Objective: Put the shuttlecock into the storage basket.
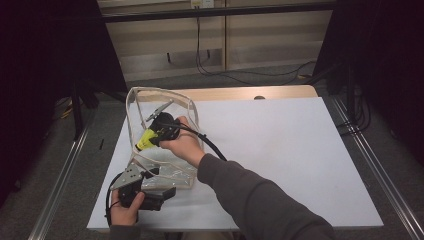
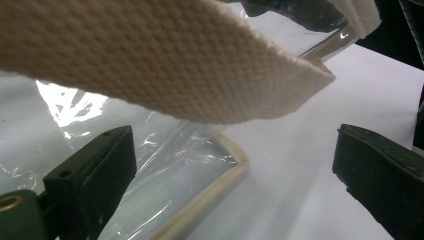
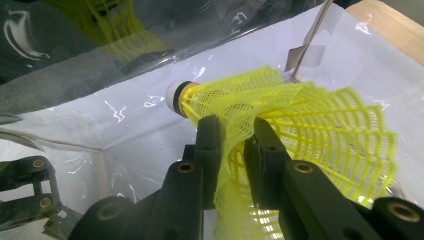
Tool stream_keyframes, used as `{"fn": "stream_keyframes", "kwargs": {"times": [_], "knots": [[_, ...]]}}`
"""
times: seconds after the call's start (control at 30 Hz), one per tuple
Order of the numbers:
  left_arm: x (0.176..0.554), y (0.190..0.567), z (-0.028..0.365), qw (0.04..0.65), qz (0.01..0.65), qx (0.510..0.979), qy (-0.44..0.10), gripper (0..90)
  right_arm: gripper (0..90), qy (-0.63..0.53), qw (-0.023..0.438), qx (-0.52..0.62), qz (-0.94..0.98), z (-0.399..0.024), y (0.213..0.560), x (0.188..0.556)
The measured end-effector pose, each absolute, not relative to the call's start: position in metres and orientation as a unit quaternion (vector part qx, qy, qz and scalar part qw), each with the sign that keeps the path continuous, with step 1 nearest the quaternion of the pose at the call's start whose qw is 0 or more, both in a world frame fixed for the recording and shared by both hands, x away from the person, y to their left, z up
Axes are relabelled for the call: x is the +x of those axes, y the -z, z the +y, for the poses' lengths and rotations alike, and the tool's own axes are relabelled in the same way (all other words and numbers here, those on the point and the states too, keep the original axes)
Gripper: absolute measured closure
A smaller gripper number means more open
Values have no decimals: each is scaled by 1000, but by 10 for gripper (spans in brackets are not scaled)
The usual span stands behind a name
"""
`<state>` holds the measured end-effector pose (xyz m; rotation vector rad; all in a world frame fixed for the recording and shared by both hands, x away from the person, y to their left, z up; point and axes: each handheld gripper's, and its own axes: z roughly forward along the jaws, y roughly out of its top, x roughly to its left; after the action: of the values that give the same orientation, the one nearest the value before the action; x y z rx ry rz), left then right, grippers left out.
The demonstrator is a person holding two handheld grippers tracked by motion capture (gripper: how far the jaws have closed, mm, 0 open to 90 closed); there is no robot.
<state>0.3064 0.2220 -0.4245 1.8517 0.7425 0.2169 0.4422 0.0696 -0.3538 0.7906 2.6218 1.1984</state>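
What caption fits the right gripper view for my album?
The right gripper pinches a yellow shuttlecock inside a clear bag.

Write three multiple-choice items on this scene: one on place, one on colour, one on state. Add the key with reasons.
1. Where does the clear bag stand?
A. near the table's left edge
B. on the floor
C. at the table's right edge

2. What colour is the shuttlecock?
A. red
B. yellow
C. blue

3. How is the right hand-held gripper?
A. wide open
B. shut on nothing
C. shut on the shuttlecock

Key: 1 A, the high view shows it at the left; 2 B, its mesh skirt is yellow; 3 C, both jaws pinch the skirt.
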Motion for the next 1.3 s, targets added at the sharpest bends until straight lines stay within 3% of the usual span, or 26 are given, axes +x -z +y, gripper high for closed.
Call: {"fn": "stream_keyframes", "kwargs": {"times": [0.87, 1.3], "knots": [[307, 425, 220, 533, 308, 783, -85, 44, 774, -371, 88, 254, 889, 63, 356, 444], [307, 425, 221, 532, 312, 782, -88, 44, 756, -349, 53, 239, 905, 71, 365, 442]]}}
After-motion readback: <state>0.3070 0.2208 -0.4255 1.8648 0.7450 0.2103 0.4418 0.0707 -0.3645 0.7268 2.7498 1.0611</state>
